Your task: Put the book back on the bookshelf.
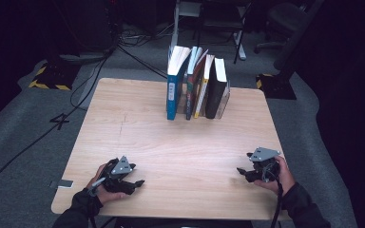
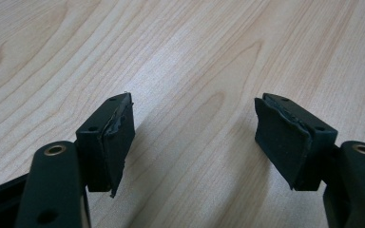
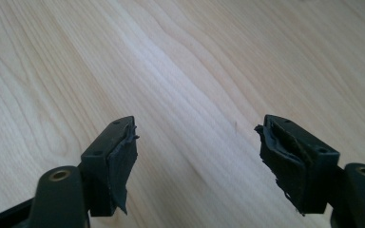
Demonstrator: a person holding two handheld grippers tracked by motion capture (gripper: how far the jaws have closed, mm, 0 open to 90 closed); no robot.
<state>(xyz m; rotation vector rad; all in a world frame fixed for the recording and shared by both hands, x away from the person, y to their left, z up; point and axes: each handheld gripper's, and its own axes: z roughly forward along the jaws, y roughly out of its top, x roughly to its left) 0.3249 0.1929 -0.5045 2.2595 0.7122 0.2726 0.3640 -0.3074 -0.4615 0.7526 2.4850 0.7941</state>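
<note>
**Two empty grippers at the near edge, a row of books at the far side**

A pale wooden table (image 1: 138, 128) seen from above. A person's forearms come in from the near edge, each hand holding a black two-jaw gripper. The left gripper (image 1: 135, 183) rests low at the near left, its jaws spread with nothing but bare wood grain between them, as the left gripper view confirms (image 2: 195, 137). The right gripper (image 1: 242, 172) sits at the near right, also spread and empty (image 3: 197, 152). Its worn black pads (image 3: 123, 161) look frayed at the edges.

The nearest things to work on are the books (image 1: 197, 83), standing upright in a row at the far middle of the table, well apart from both grippers. From left to right: a tall blue book (image 1: 174, 88), a few thinner volumes leaning slightly, one with a yellow spine (image 1: 200, 97), and a thick black book (image 1: 215, 92) at the right end. A clear bookend or holder seems to support the right end, though that is hard to make out.

Judging by their look, the books are stiff and fairly heavy, with smooth covers that could slip. A pinch across the spine near the top, on an end book, seems the best hold; pulling one may topple its neighbours.
</note>
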